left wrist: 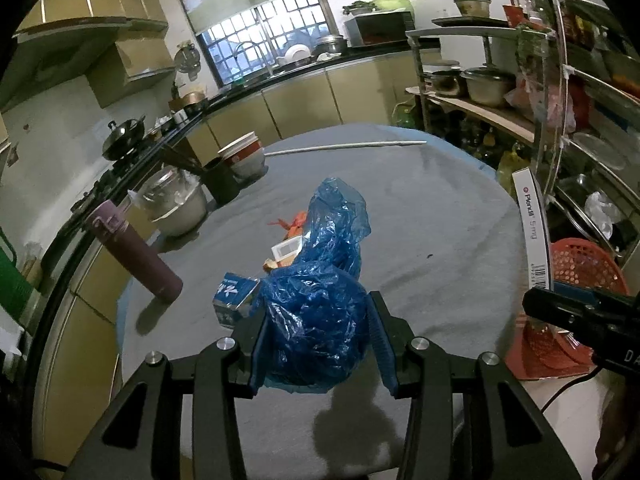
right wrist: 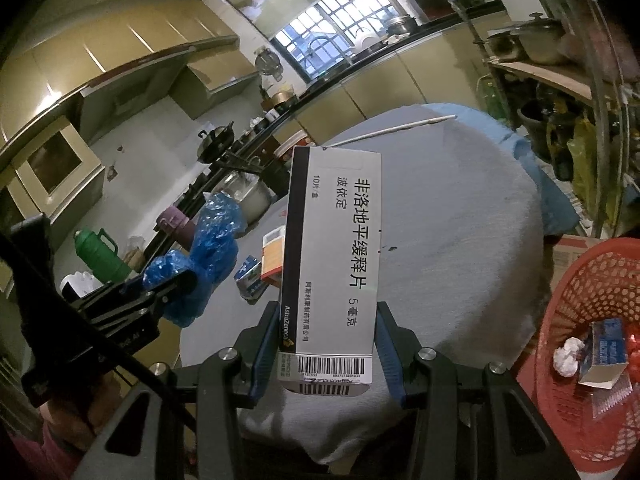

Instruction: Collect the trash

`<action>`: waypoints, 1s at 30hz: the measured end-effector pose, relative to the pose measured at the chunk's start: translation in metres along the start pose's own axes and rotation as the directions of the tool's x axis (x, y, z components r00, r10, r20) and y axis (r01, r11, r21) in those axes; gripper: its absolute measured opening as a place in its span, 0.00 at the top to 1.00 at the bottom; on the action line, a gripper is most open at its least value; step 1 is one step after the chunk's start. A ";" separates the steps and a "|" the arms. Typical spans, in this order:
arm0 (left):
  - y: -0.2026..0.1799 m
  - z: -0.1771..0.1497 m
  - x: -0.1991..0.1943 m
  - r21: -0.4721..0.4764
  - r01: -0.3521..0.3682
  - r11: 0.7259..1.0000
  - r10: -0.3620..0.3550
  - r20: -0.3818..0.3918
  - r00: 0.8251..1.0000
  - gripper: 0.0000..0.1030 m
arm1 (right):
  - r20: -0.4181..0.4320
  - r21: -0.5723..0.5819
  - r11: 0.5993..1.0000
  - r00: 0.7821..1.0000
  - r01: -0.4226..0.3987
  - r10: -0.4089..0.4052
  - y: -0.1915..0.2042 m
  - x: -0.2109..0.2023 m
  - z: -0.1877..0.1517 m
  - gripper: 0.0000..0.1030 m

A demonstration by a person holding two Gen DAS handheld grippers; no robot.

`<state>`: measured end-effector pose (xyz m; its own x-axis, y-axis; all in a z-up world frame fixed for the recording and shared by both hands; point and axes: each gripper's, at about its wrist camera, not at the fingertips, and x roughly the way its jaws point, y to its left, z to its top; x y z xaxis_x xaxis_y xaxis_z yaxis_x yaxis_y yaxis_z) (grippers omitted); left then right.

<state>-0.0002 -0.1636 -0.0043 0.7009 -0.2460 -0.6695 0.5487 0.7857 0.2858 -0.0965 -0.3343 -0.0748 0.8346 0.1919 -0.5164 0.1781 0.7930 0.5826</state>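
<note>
My left gripper (left wrist: 318, 312) is shut on a crumpled blue plastic bag (left wrist: 320, 296), which bulges between the blue pads above the grey round table (left wrist: 420, 220). My right gripper (right wrist: 328, 320) is shut on a white medicine box (right wrist: 332, 264) with black lettering, held upright; that box (left wrist: 534, 224) also shows edge-on in the left wrist view. On the table lie a small blue-and-white carton (left wrist: 234, 298), a white-and-orange box (left wrist: 286, 250) and an orange scrap (left wrist: 296, 220). A red mesh basket (right wrist: 592, 320) stands off the table's right side, with a crumpled tissue (right wrist: 568, 354) and a blue box (right wrist: 608, 350) inside.
At the table's left edge stand a purple flask (left wrist: 138, 256), a lidded glass pot (left wrist: 176, 204), a dark chopstick holder (left wrist: 220, 182) and stacked bowls (left wrist: 244, 156). A white stick (left wrist: 344, 146) lies at the far side. A metal rack (left wrist: 568, 120) with pots stands to the right.
</note>
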 end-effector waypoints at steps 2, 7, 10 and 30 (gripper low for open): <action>-0.006 0.002 0.000 0.010 0.006 1.000 -0.006 0.003 1.000 0.55 | 0.007 0.005 1.000 1.000 0.008 -0.008 -0.003 -0.004 -0.001 0.53; -0.024 0.007 0.000 0.035 0.058 0.998 -0.059 0.009 0.998 0.55 | 0.030 0.031 0.999 0.999 0.035 -0.036 -0.019 -0.020 -0.001 0.53; -0.044 0.010 0.003 0.052 0.171 0.984 -0.171 0.001 0.985 0.55 | 0.047 0.062 0.996 0.996 0.069 -0.072 -0.037 -0.034 -0.002 0.53; -0.223 0.029 0.029 0.141 0.664 0.734 -0.625 -0.241 0.742 0.53 | 0.031 0.407 0.849 0.924 0.337 -0.382 -0.195 -0.145 -0.043 0.50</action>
<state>-0.0888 -0.3618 -0.0679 0.0670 -0.5368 -0.8410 0.9328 0.3328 -0.1381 -0.2753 -0.4919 -0.1407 0.7188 -0.1435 -0.6802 0.6452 0.5022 0.5758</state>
